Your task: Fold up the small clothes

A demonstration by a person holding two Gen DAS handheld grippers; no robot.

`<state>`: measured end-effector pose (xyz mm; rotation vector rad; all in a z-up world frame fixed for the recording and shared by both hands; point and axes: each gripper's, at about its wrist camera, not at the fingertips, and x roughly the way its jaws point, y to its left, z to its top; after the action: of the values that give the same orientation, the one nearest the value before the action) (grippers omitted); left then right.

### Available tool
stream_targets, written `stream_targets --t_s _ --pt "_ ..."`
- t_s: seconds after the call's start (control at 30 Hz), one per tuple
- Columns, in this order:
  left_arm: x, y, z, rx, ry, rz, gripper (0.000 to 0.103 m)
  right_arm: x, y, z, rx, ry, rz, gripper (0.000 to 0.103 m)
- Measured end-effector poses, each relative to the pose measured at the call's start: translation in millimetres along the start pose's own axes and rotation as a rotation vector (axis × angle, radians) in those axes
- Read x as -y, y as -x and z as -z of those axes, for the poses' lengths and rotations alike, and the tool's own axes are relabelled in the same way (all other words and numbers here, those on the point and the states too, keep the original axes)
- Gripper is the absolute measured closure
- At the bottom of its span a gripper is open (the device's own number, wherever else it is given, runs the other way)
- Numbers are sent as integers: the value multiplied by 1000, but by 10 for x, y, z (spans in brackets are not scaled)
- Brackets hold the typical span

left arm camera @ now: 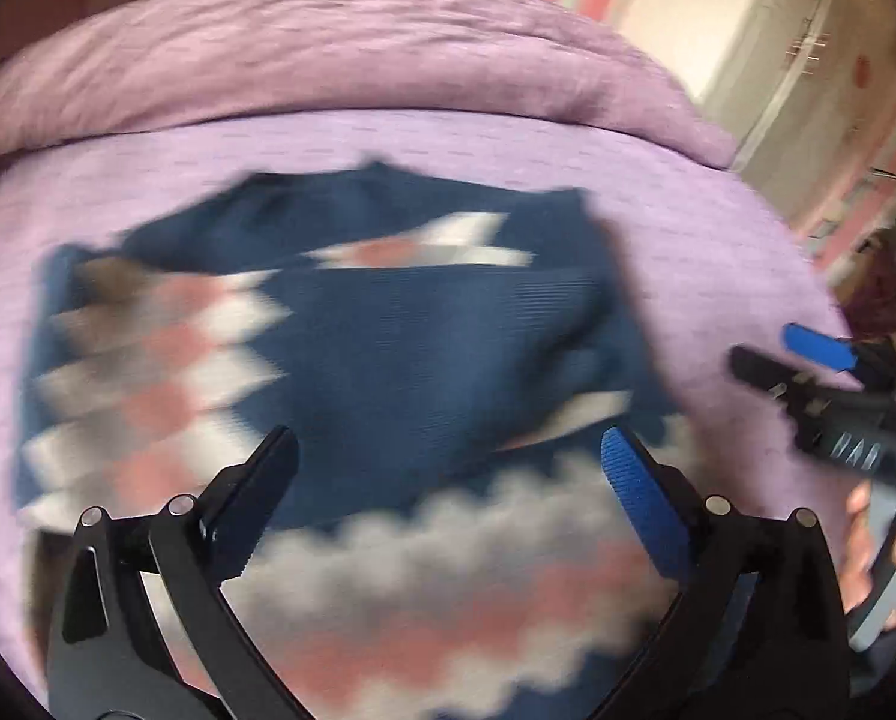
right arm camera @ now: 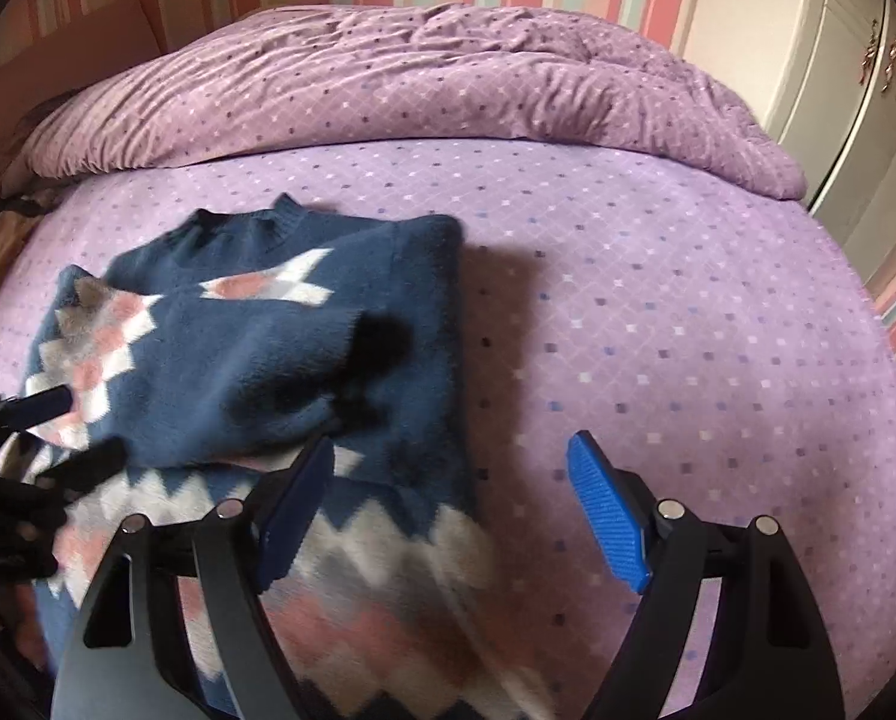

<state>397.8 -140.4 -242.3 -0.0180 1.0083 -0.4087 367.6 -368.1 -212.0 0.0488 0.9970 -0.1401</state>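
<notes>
Both grippers, L (left arm camera: 448,468) & R (right arm camera: 451,474), fingers spread, empty, over navy sweater (right arm camera: 279,324) w/ sleeves folded in.

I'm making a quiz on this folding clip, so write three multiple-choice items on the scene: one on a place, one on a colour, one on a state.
1. Where does the sweater lie?
A. On the purple bedsheet
B. On a wooden floor
C. On a chair

2. What is the sweater's main colour?
A. Bright green
B. Navy blue
C. Yellow

3. How do the jaws of the left gripper stand?
A. Shut on a sleeve
B. Shut on nothing
C. Open, with nothing gripped

Answers:
1. A: the right wrist view shows the sweater spread flat on the sheet, in front of the bunched duvet.
2. B: the knit is navy, with pink, white and grey diamond bands.
3. C: in the left wrist view the two fingers stand wide apart above the sweater, and no cloth is pinched between them.
</notes>
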Motion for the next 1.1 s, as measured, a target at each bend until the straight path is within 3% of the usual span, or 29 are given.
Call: stream_targets --t_s 0.23,0.4,0.53,0.6,0.63,0.67,0.8,0.9,0.97,1.03,1.1 --pt "-1108 157 68 2 52 -187 3 -427 -489 54 -48 -10 -118 25" --pt "-1445 202 70 12 79 -219 3 -563 -878 62 -116 -45 -149 46" --pt "-1548 211 108 18 102 -209 3 -570 -983 78 -130 -89 -160 48" --pt "-1571 213 122 23 102 -217 3 -575 -1000 72 -127 -87 -145 65" --pt "-1577 224 137 24 106 -222 3 -581 -990 75 -117 -78 -124 83" --pt "-1583 229 141 25 108 -222 3 -574 -987 68 -116 -75 -120 88" --pt "-1608 290 81 37 116 -241 3 -661 -792 30 -45 12 -81 92" --pt "-1612 397 1 63 112 -253 3 -734 -444 -88 68 101 -49 92" --pt "-1618 443 -56 76 108 -261 3 -765 -164 -212 164 188 20 92" --pt "-1619 434 -105 78 103 -269 3 -699 -68 -301 189 210 39 92" --pt "-1625 385 -113 72 111 -271 3 -584 -174 -342 152 196 34 92"
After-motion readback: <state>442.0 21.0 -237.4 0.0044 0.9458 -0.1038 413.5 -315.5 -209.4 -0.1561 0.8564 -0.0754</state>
